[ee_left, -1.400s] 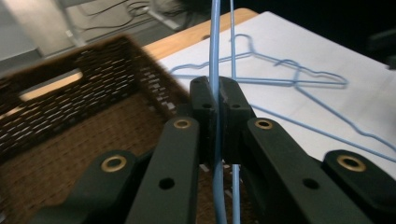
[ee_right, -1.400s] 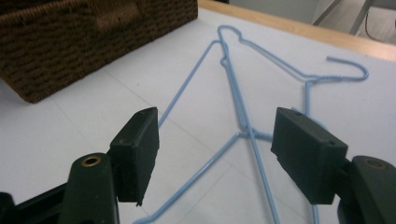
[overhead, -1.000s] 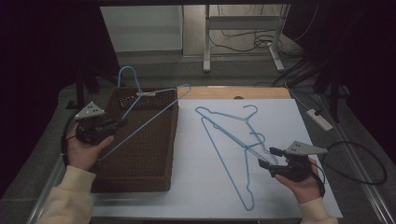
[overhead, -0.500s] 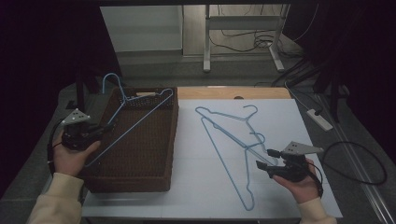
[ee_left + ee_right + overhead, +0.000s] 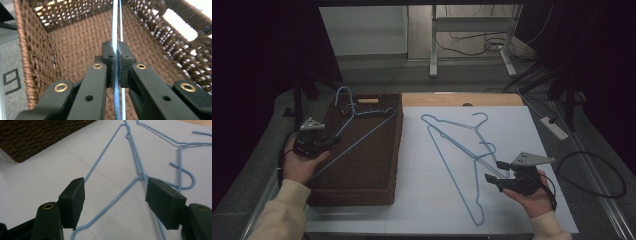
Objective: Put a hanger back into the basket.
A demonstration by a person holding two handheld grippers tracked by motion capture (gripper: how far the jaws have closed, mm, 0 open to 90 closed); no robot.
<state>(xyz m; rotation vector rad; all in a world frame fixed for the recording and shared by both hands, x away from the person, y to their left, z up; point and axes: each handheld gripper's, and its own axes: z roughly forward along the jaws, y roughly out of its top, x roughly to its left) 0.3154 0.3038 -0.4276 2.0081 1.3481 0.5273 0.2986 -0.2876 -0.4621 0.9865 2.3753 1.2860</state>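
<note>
At the left of the table [image 5: 517,120] stands a brown woven basket [image 5: 362,170], its far wall pierced by a handle slot. Its rim and walls close in around the left hand-held gripper [image 5: 328,144], which sits at the basket's left rim with its jaws pinched tight on the wire of a light blue hanger [image 5: 362,132]. In the left gripper view that wire runs straight up between the pressed pads [image 5: 108,58], with the basket's inside wall just behind. The hanger lies slanted across the basket, its hook [image 5: 343,95] poking up over the far left corner.

To the right, on the white sheet, two more blue hangers [image 5: 452,150] lie overlapped and crossing each other. The right hand-held gripper [image 5: 494,172] rests low near the sheet's near right part, jaws spread wide and gripping nothing. In the right gripper view, the crossing wires [image 5: 140,173] lie just ahead, between and beyond its pads [image 5: 73,200], with one hook [image 5: 186,176] near the right pad.
</note>
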